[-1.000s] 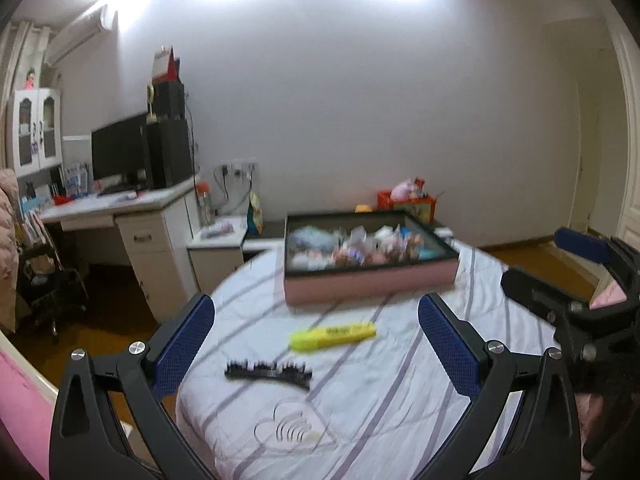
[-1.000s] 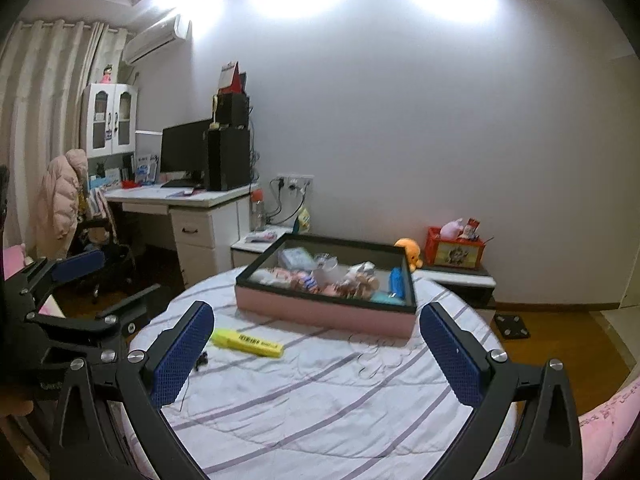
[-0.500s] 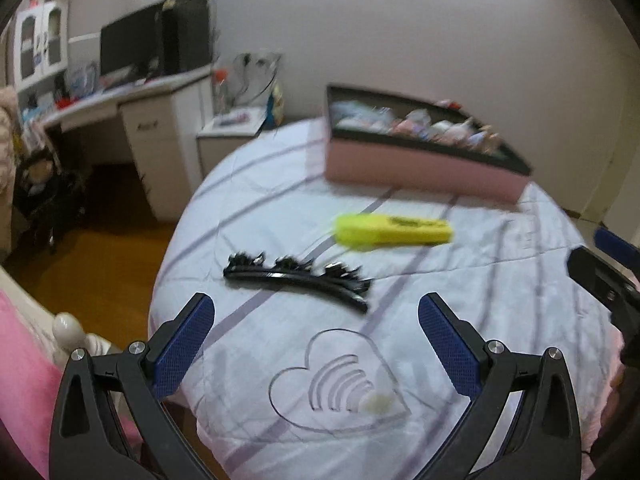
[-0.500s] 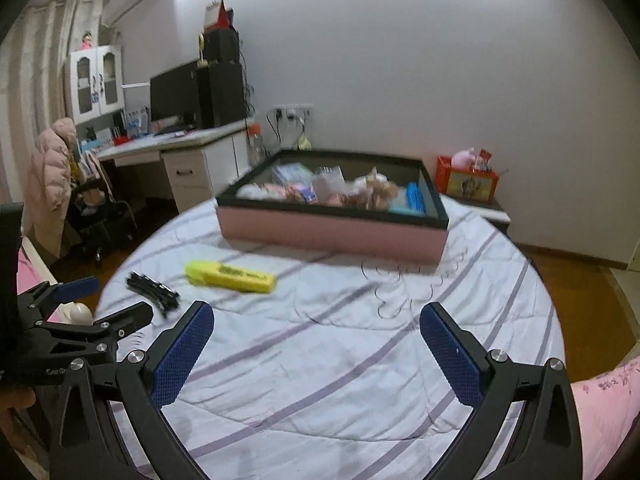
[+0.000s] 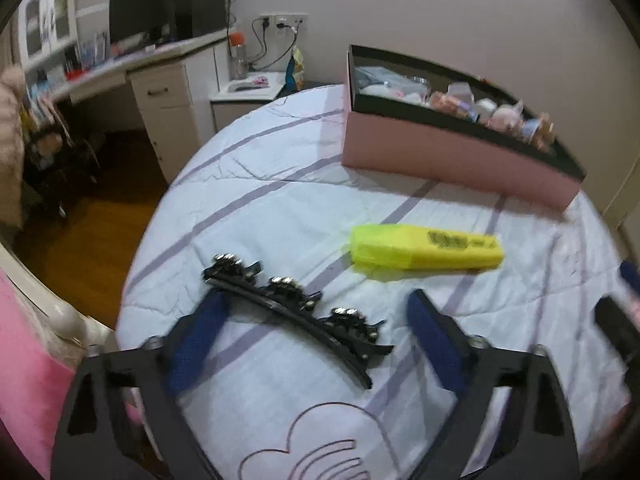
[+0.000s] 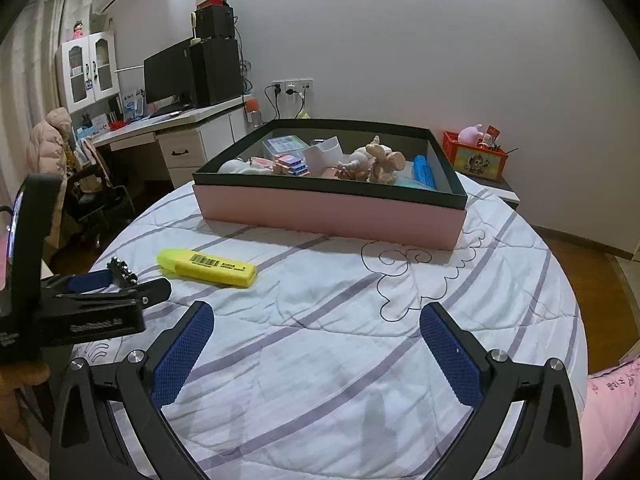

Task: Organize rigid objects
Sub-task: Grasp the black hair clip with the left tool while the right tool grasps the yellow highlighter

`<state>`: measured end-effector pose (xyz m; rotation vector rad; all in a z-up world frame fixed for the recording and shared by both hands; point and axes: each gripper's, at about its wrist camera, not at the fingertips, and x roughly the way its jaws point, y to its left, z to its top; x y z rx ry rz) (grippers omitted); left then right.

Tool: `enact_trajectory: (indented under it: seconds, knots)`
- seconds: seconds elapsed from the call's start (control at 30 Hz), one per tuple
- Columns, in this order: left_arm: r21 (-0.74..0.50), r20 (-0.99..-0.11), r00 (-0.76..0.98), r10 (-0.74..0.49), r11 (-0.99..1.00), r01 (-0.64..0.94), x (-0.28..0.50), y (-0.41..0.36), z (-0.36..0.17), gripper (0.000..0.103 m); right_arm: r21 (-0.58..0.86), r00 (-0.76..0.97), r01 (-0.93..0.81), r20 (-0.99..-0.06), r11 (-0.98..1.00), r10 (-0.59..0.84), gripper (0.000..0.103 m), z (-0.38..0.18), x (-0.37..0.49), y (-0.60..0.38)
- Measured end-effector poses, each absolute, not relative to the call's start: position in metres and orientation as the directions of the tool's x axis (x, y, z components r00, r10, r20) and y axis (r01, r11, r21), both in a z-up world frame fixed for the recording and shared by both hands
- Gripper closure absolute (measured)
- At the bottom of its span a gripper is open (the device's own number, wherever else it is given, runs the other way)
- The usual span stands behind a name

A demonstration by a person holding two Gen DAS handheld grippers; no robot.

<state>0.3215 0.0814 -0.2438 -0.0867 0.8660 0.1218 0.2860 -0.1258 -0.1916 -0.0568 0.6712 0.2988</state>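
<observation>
A black hair clip (image 5: 296,312) with shiny studs lies on the striped bedspread (image 5: 280,208). My left gripper (image 5: 316,312) is open and low over it, its fingers on either side of the clip. A yellow highlighter (image 5: 426,252) lies just beyond; it also shows in the right wrist view (image 6: 206,267). A pink box (image 6: 332,212) with a black rim holds several small toys. My right gripper (image 6: 316,328) is open and empty above the bedspread's middle. The left gripper (image 6: 116,284) shows at the left of the right wrist view, with the clip (image 6: 122,268) partly hidden behind it.
A white desk (image 6: 176,132) with a monitor and speakers stands at the back left, with a chair (image 6: 88,196) beside it. A red bin (image 6: 476,158) of toys stands behind the box. Wooden floor lies around the bed.
My left gripper has dropped and moved forward until its fingers straddle the hair clip. My right gripper has lowered and come closer to the bedspread.
</observation>
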Motion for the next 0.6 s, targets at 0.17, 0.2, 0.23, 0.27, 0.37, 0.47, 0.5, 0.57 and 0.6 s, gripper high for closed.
enact_trajectory:
  seconds: [0.17,0.2,0.23,0.27,0.37,0.47,0.5,0.57,0.6]
  knots:
    - [0.011,-0.742,0.670,0.004,1.000,0.007,0.313,0.069,-0.238,0.063,0.051,0.739,-0.282,-0.626,0.958,0.251,0.000,-0.193,0.289,-0.133]
    - [0.014,-0.739,0.673,-0.016,0.999,0.039,0.312,0.065,-0.237,0.072,0.053,0.738,-0.279,-0.627,0.959,0.249,0.000,-0.194,0.289,-0.134]
    - [0.009,-0.738,0.674,-0.029,0.999,0.053,0.310,0.063,-0.237,0.074,0.056,0.736,-0.276,-0.630,0.960,0.248,0.000,-0.194,0.289,-0.135]
    - [0.004,-0.736,0.676,-0.039,0.998,0.061,0.308,0.063,-0.236,0.074,0.060,0.735,-0.273,-0.631,0.960,0.248,0.000,-0.194,0.290,-0.136]
    - [-0.037,-0.725,0.685,-0.071,0.997,0.065,0.301,0.067,-0.234,0.074,0.068,0.732,-0.273,-0.633,0.960,0.253,0.000,-0.194,0.288,-0.138]
    - [-0.049,-0.724,0.687,-0.055,0.998,0.029,0.302,0.074,-0.235,0.072,0.065,0.723,-0.291,-0.638,0.954,0.264,0.000,-0.193,0.289,-0.133]
    - [-0.072,-0.725,0.686,-0.062,0.997,0.015,0.303,0.077,-0.234,0.070,0.062,0.722,-0.296,-0.639,0.953,0.266,0.000,-0.193,0.289,-0.131]
    - [-0.079,-0.728,0.683,-0.062,0.997,0.006,0.306,0.079,-0.234,0.066,0.048,0.715,-0.316,-0.645,0.948,0.271,0.000,-0.193,0.292,-0.123]
    - [-0.068,-0.735,0.676,-0.052,0.998,0.003,0.309,0.078,-0.235,0.064,0.036,0.710,-0.325,-0.651,0.945,0.269,0.000,-0.194,0.293,-0.119]
